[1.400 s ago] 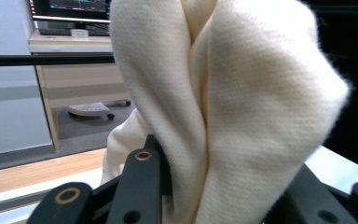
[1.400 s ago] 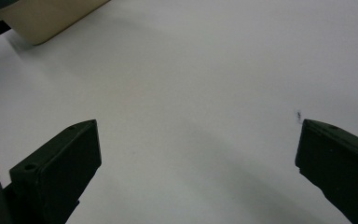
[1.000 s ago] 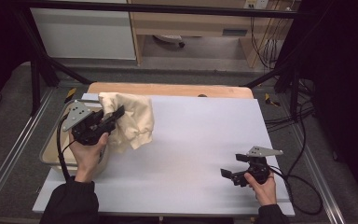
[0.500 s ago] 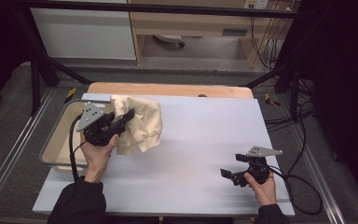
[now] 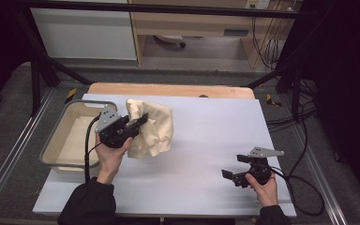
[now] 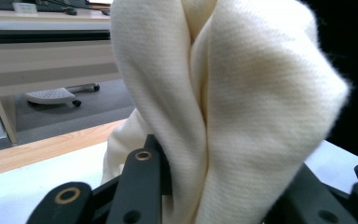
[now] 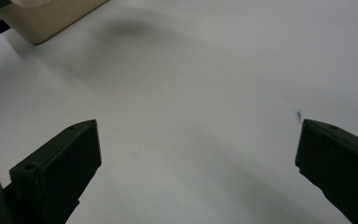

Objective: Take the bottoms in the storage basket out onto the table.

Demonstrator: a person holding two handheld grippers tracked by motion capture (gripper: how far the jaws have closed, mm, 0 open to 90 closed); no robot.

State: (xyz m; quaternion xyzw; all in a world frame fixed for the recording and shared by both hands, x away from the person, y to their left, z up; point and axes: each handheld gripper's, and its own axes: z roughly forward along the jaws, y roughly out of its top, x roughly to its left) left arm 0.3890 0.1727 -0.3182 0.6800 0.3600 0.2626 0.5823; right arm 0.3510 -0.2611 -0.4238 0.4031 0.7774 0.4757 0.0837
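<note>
Two hand-held black two-jaw grippers are seen over a white table top (image 5: 201,140). The left gripper (image 5: 138,123) is held up at the left part of the table, just right of a beige rectangular plastic tub with a grey rim (image 5: 58,140). Its jaws are closed on a cream-coloured crumpled cloth (image 5: 152,127), which is lifted off the surface and hangs in folds to the right of the jaws, its lower edge near the table. In the left gripper view the cloth (image 6: 223,107) is seen pinched between the two black jaws, its folds rising upright in front of the camera. The tub stands at the left edge of the table, well apart from the right gripper (image 5: 228,176), which is held low at the near right of the table by the right hand (image 5: 264,187). In the right gripper view the jaws are spread wide, with nothing but bare white surface between them, and a corner of the tub (image 7: 46,21) is seen at the far left. A strip of light wooden board (image 5: 168,90) is visible along the far edge of the table.
</note>
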